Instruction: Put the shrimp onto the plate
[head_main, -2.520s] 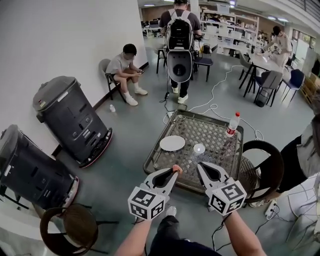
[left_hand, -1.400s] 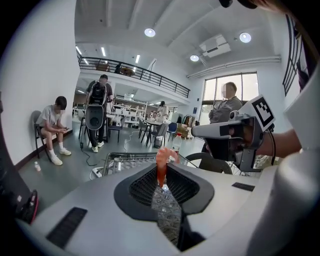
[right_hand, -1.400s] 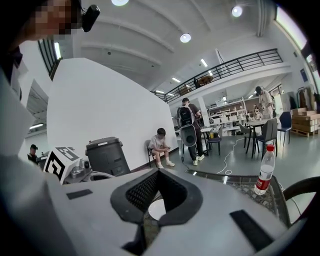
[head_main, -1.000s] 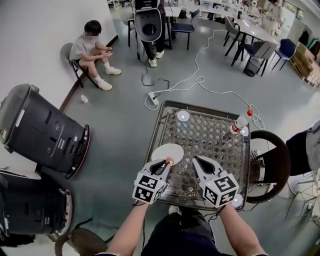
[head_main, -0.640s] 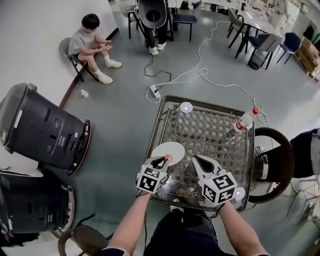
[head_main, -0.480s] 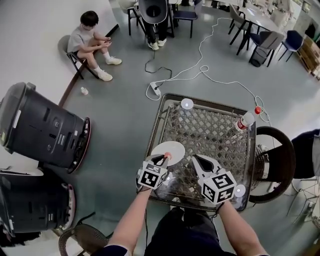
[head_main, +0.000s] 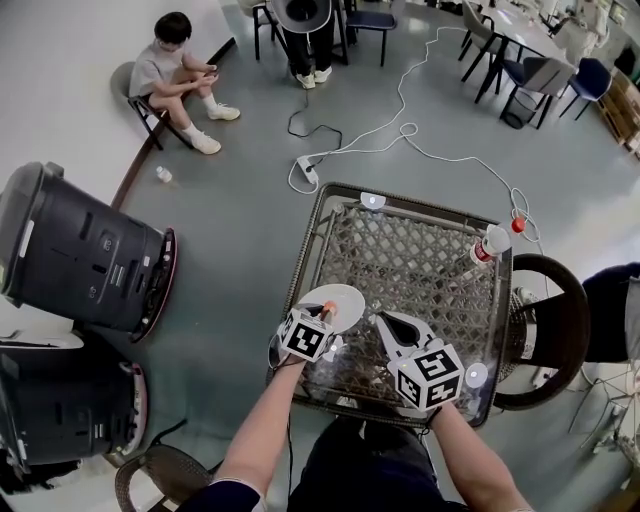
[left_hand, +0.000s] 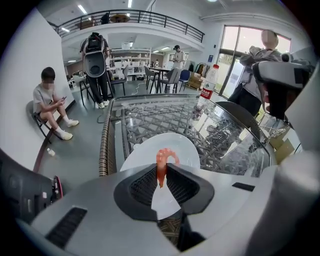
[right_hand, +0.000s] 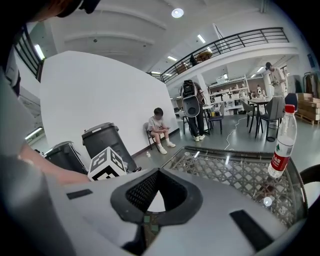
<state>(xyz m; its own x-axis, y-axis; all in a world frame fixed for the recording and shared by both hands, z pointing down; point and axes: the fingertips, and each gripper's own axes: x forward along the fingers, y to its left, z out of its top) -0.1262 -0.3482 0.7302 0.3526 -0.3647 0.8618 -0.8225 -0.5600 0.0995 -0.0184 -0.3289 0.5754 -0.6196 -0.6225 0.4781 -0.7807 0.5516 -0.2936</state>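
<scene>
Grey floor (head_main: 240, 230) throughout; white wall (head_main: 60, 60) at 10 o'clock. We log a glass-topped wicker table (head_main: 430, 250) at centre, dark bins (head_main: 85, 250) at 9, and a round chair (head_main: 545, 330) at 3. A white cable (head_main: 400, 130) trails toward 12. Overhead we see a railed mezzanine (left_hand: 140, 17) and a ceiling spot (right_hand: 176, 13), with tall windows (left_hand: 235, 50) beyond.

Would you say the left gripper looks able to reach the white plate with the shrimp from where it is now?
Probably yes: the left gripper holds the shrimp over the plate, nothing stands between them, and the right gripper sits off to the side.
</scene>
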